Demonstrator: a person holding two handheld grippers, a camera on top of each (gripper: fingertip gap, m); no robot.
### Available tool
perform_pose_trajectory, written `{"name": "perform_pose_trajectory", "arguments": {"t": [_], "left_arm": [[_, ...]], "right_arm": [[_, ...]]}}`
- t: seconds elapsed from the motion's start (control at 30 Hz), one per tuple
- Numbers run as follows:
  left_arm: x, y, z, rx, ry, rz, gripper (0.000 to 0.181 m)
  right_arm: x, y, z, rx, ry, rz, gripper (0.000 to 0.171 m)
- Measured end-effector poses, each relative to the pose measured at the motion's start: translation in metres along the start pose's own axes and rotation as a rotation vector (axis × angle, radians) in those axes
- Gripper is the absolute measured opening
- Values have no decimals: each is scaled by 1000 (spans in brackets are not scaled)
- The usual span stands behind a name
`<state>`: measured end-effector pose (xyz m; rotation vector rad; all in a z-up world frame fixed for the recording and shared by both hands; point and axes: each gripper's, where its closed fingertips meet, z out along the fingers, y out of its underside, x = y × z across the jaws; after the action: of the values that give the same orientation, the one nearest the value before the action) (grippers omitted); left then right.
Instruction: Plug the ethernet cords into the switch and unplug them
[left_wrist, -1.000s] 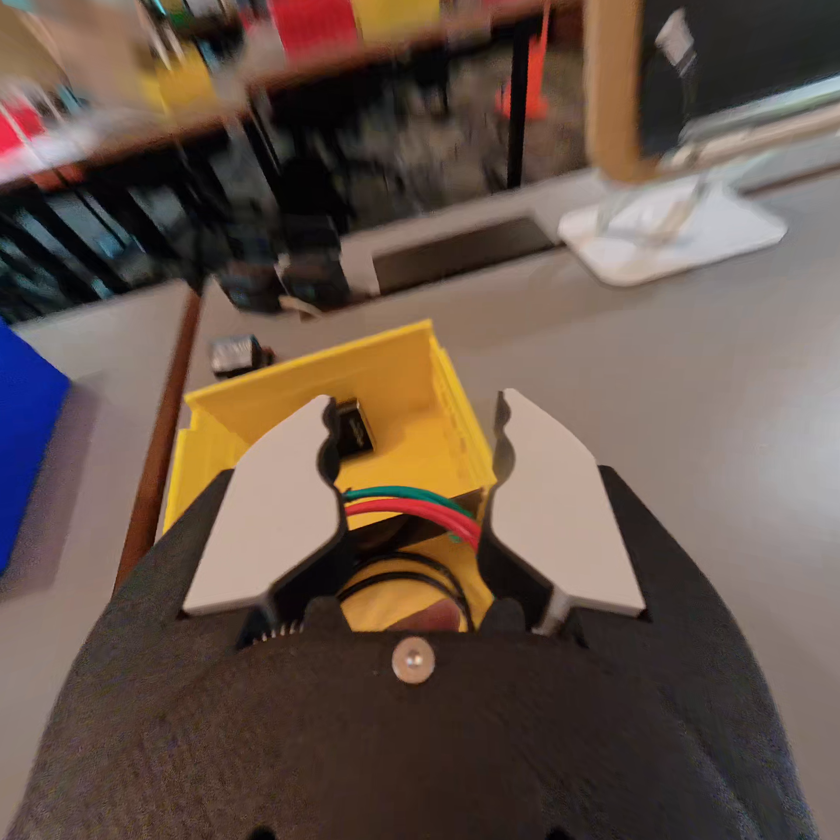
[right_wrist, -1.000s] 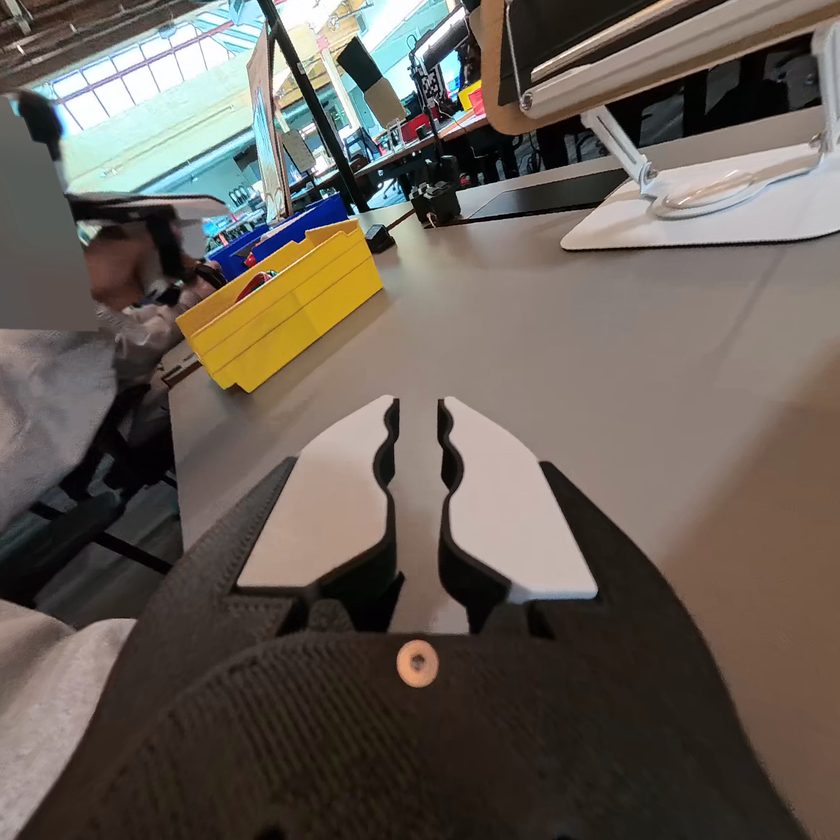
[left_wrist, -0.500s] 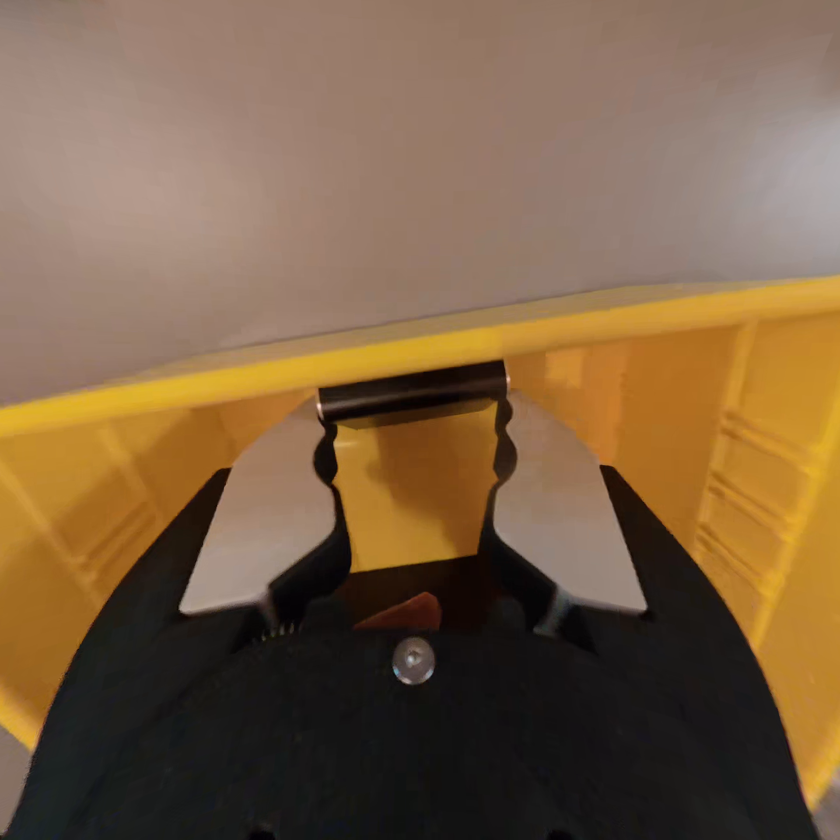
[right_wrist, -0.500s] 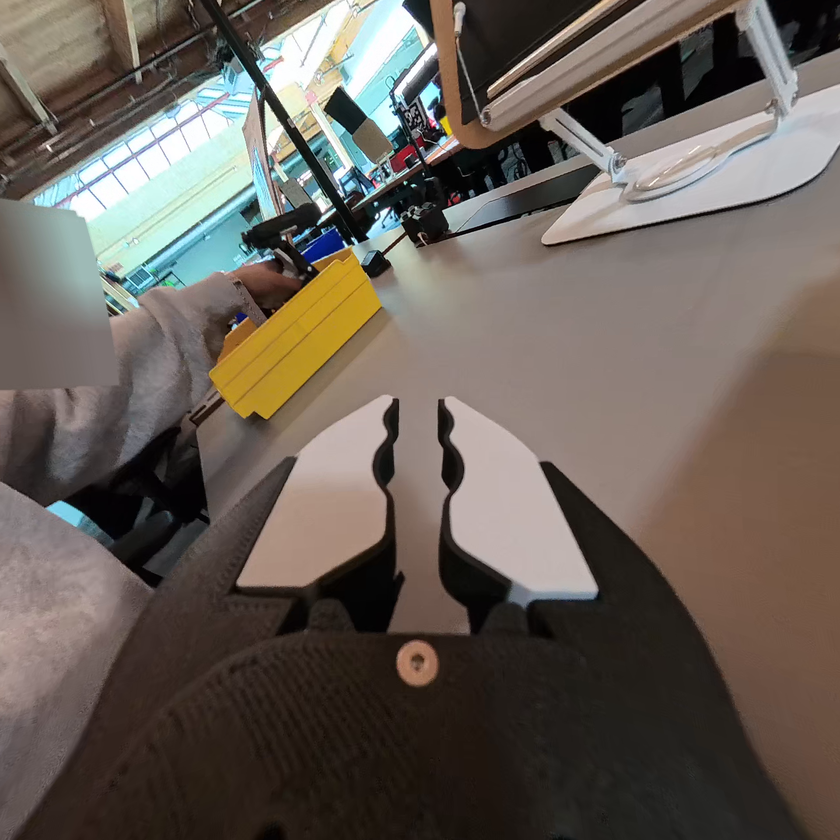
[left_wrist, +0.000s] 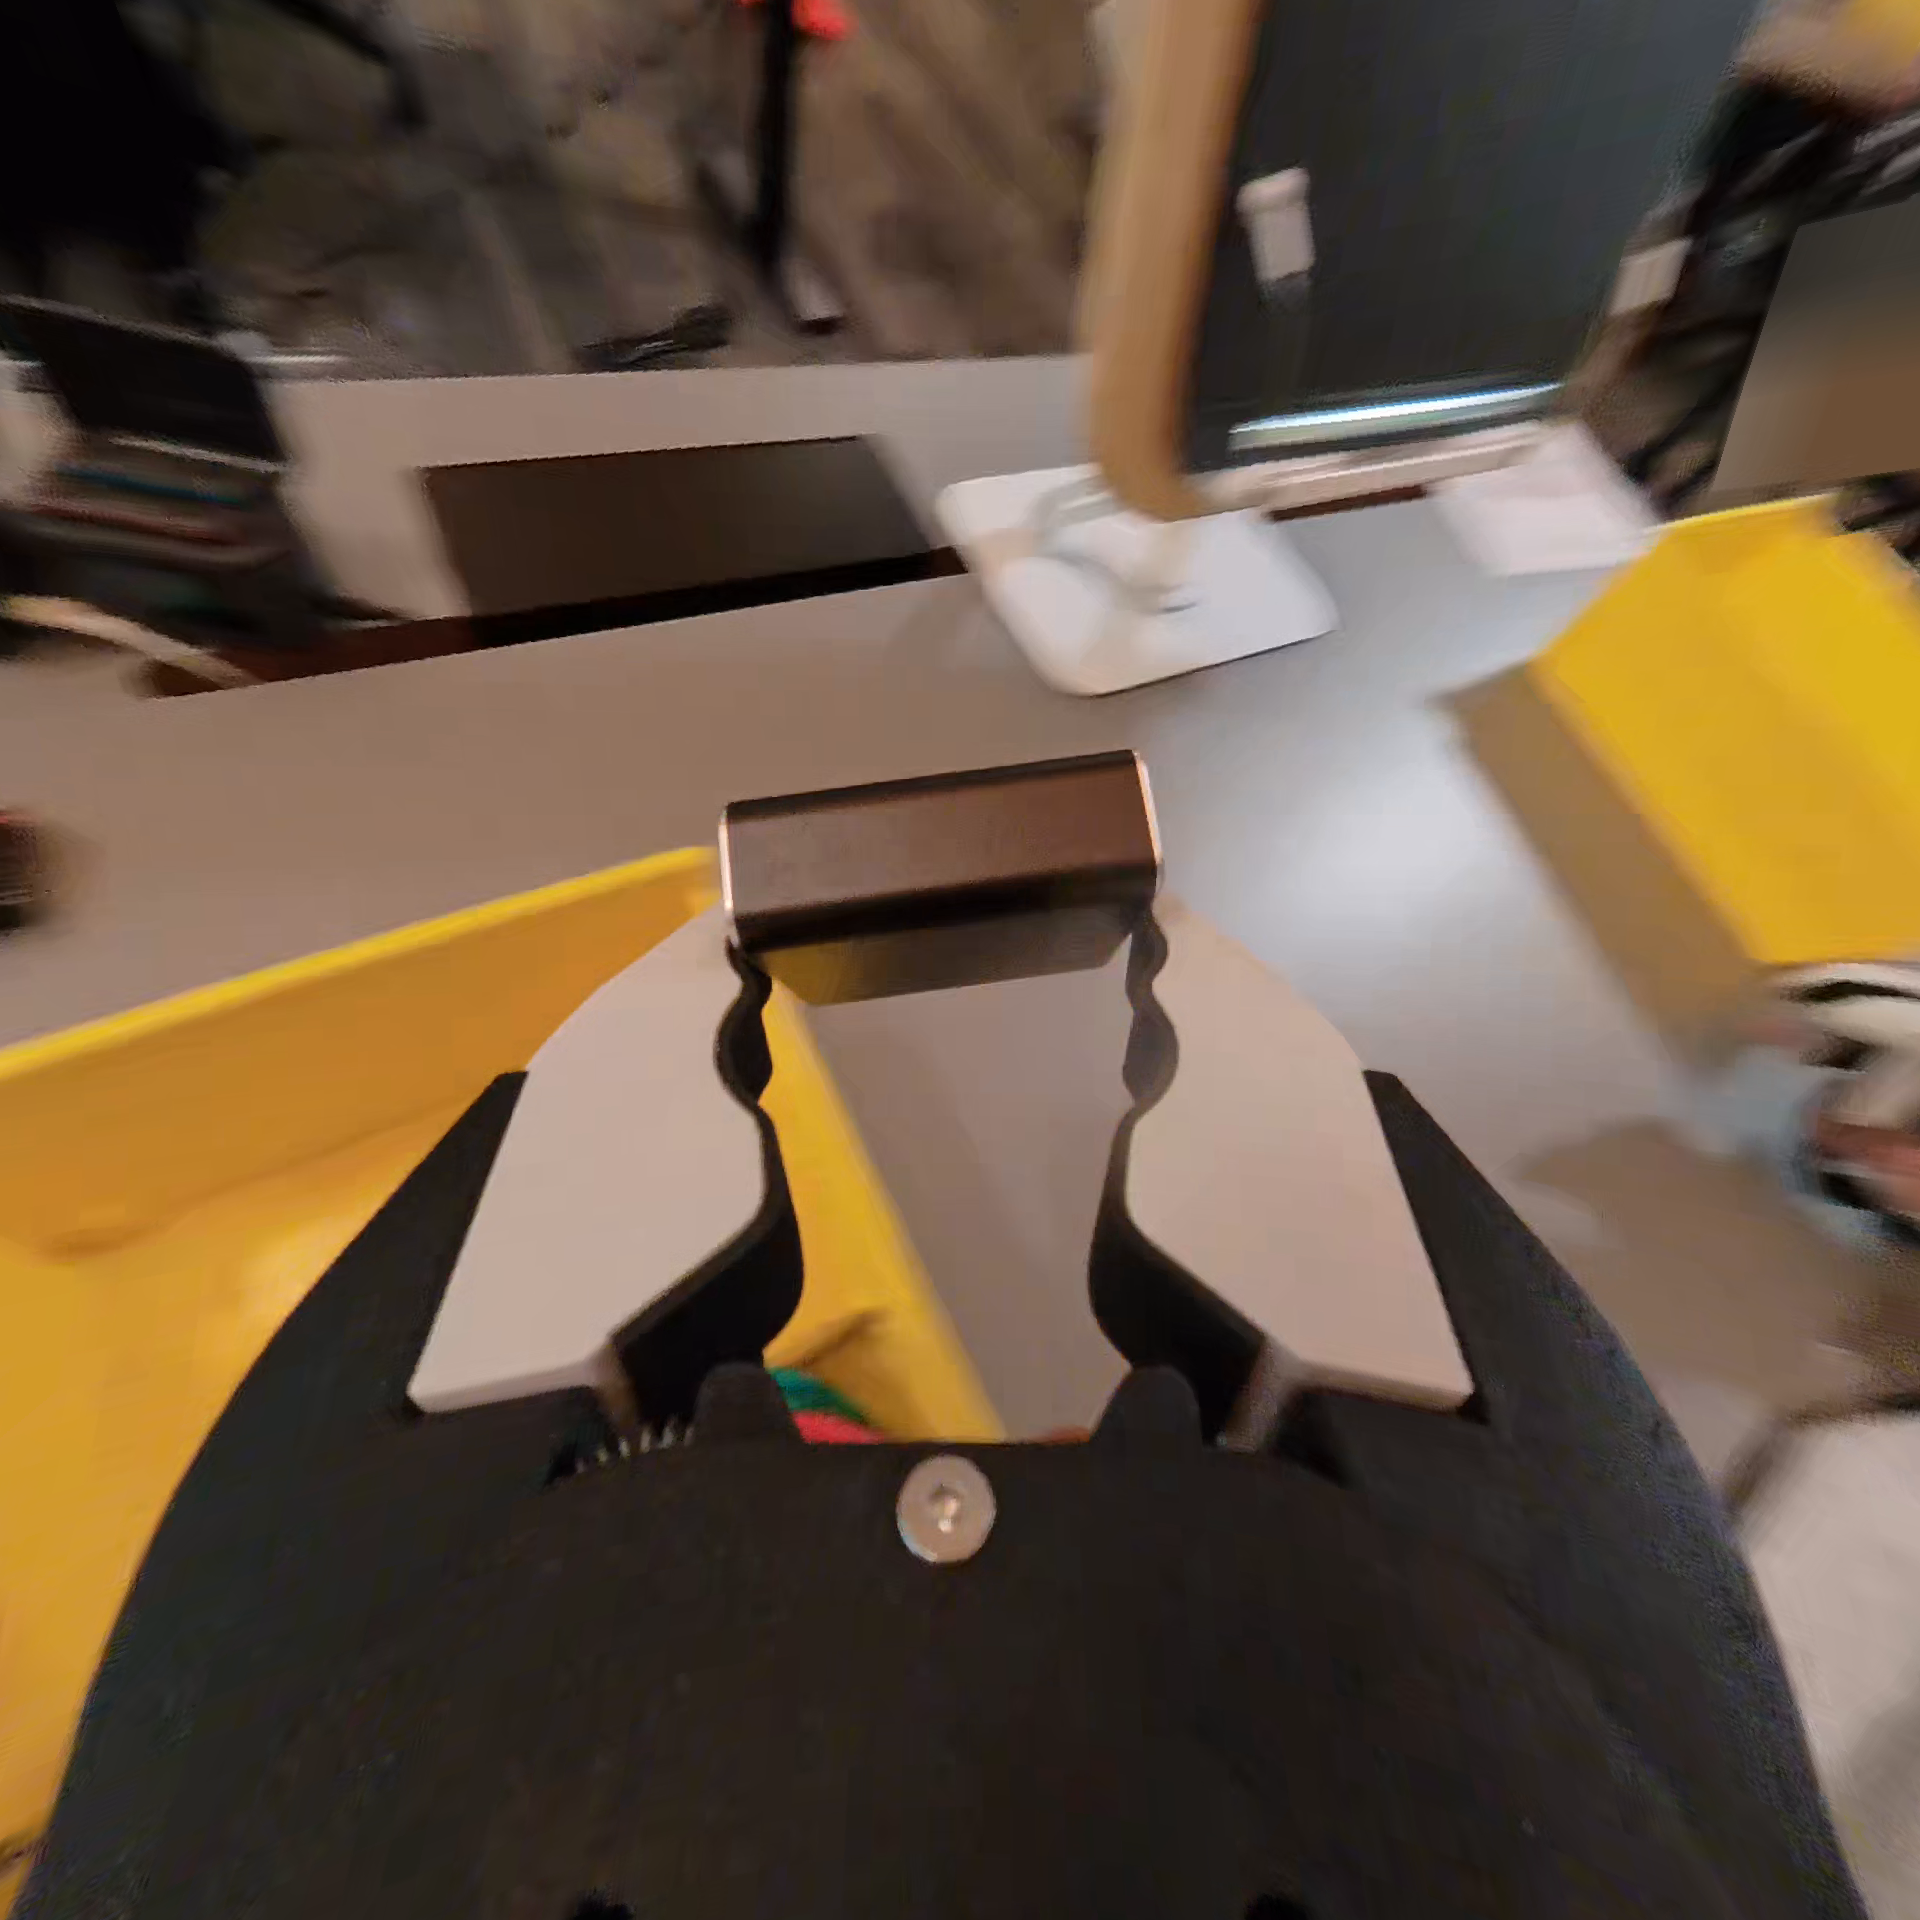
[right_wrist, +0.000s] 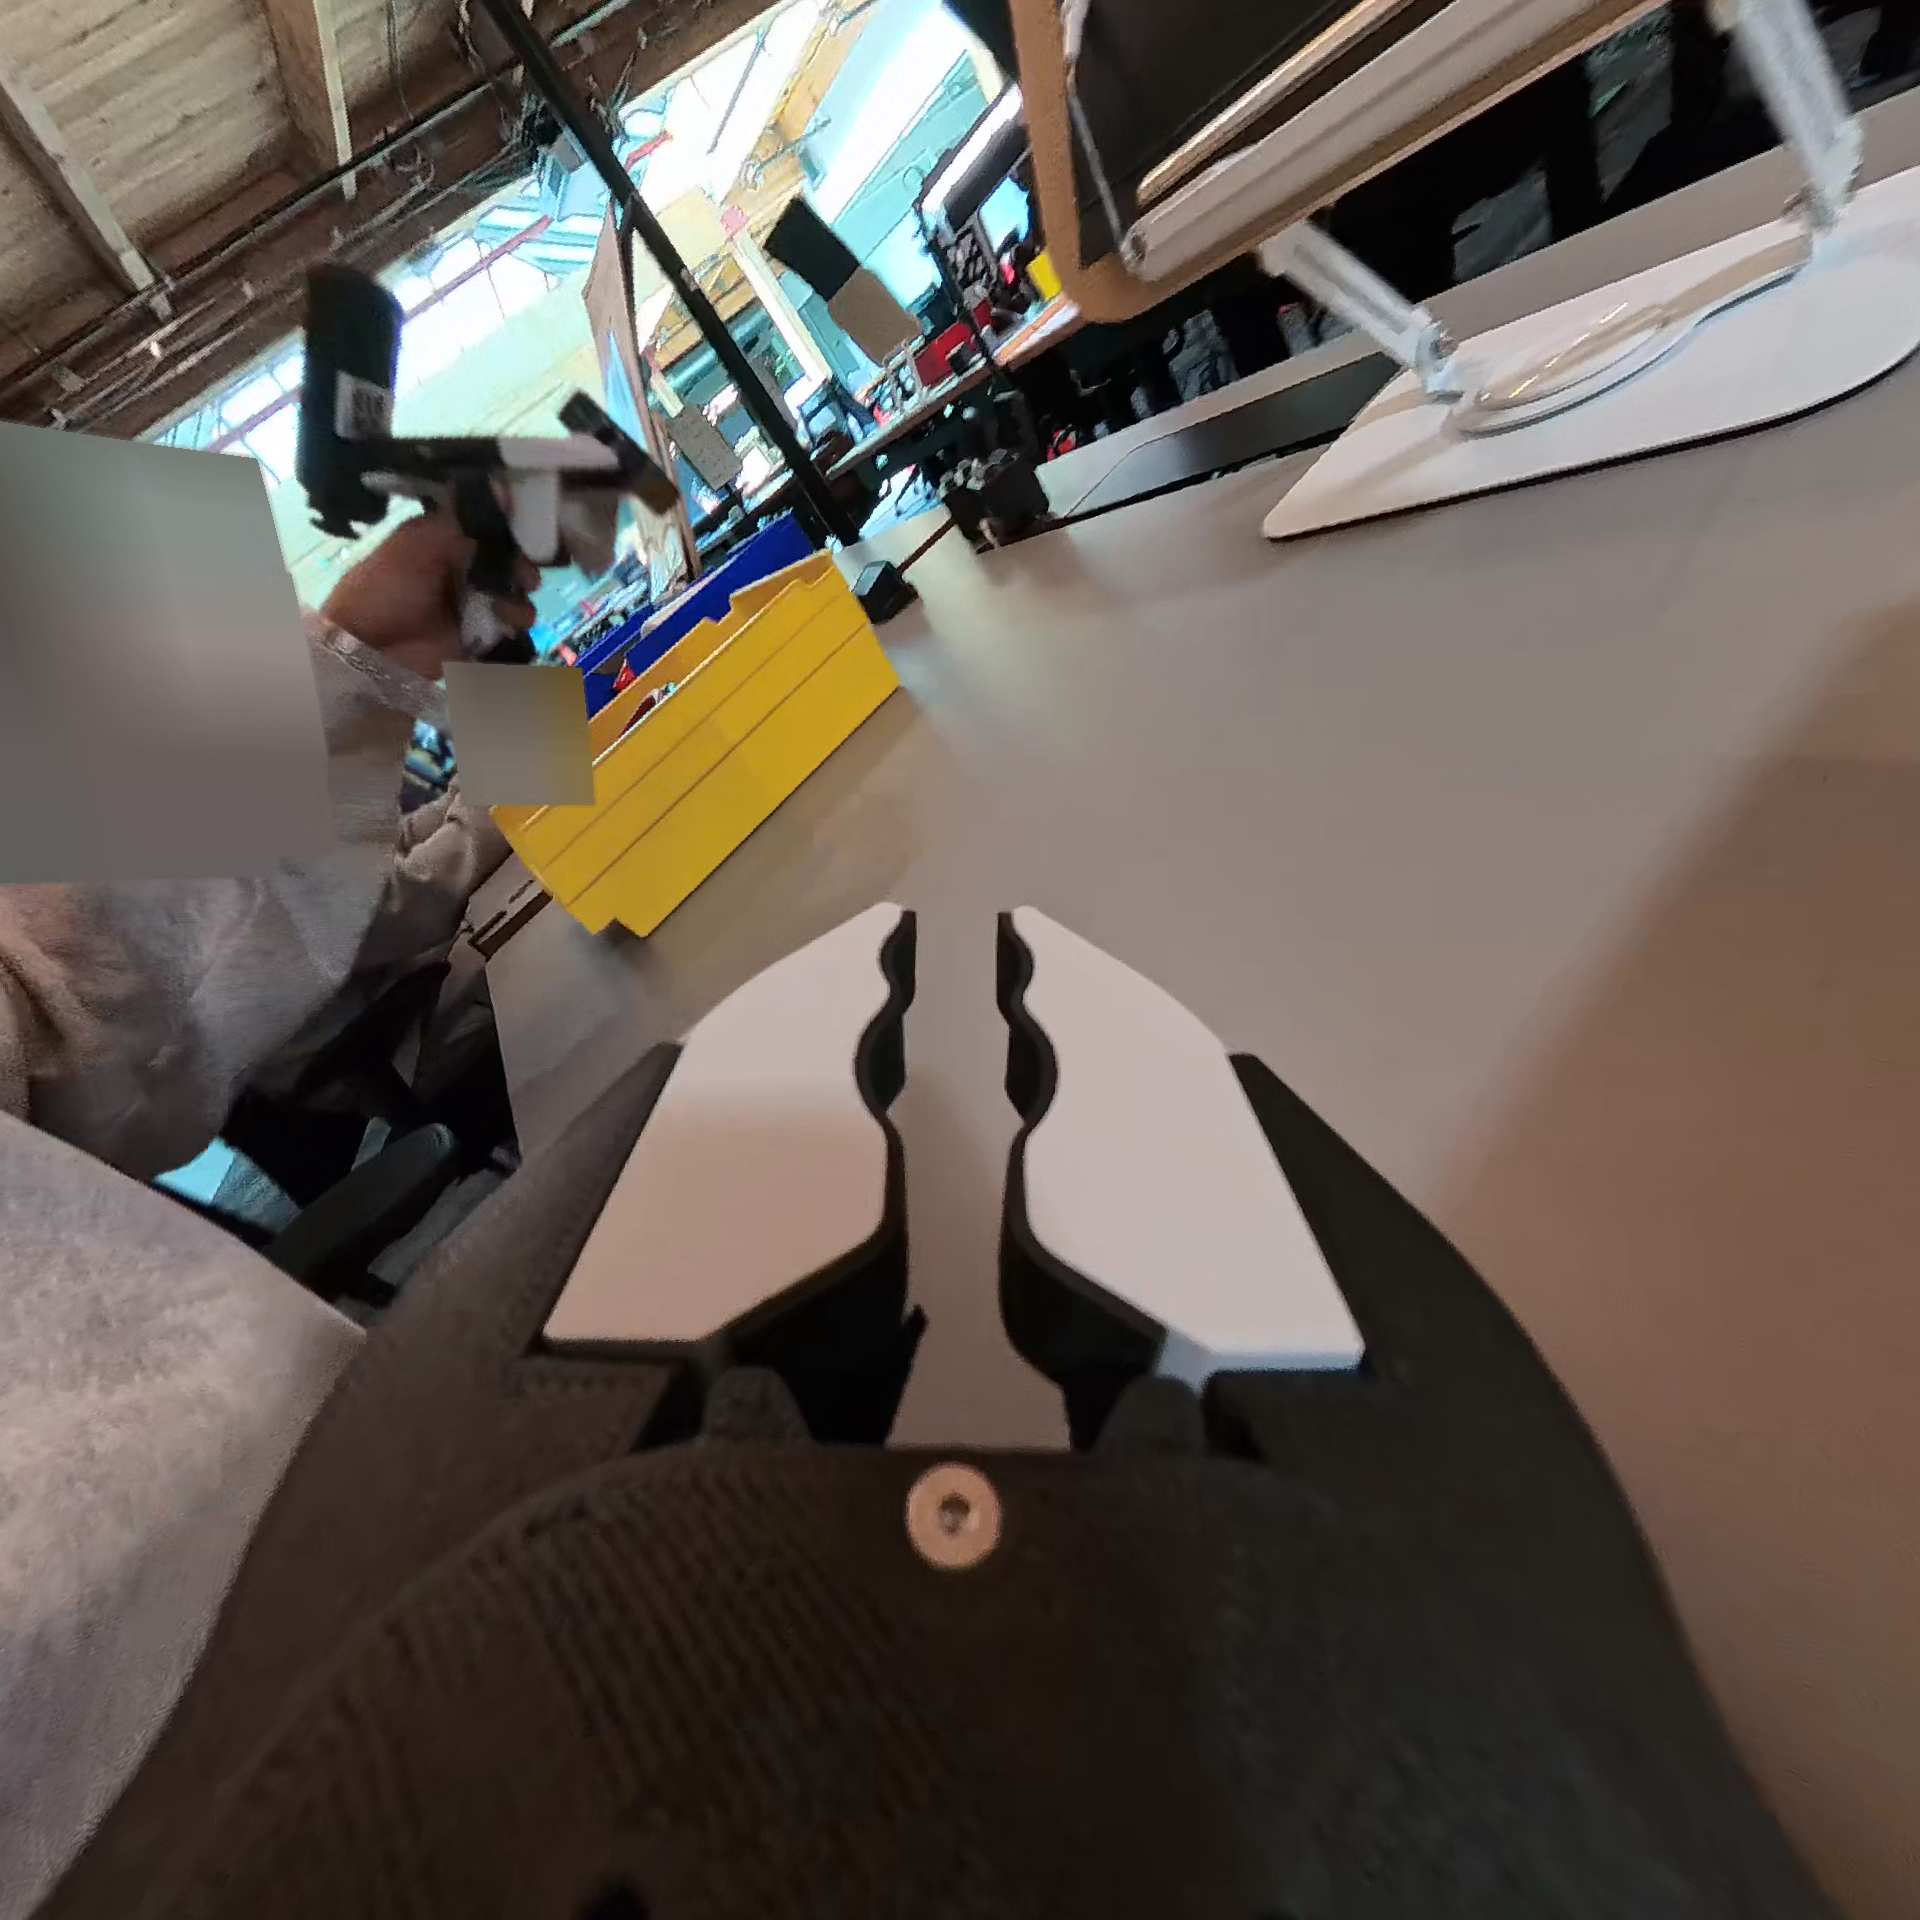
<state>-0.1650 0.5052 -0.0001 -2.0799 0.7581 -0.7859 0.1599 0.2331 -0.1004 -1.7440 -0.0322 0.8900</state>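
The left tongs pinched the black switch by its two ends, in the middle of the frame, above the corner of the yellow bin. The right tongs sat low over the grey table, empty, with only a thin gap between the fingers.

legible text: none | small white sticker on black handle: too blurred to read | elsewhere: no signs or numbers
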Motion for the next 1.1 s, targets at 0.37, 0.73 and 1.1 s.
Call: {"name": "perform_pose_trajectory", "arguments": {"t": [0.37,0.73,1.1], "left_arm": [[253,78,12,413,749,-144,67],[344,184,50,195,971,-222,67],[283,184,43,343,744,-282,89]], "right_arm": [[-65,23,18,-79,-84,-400,29],[-122,54,47,-34,32,-1122,29],[-137,56,59,-112,-426,-572,24]]}}
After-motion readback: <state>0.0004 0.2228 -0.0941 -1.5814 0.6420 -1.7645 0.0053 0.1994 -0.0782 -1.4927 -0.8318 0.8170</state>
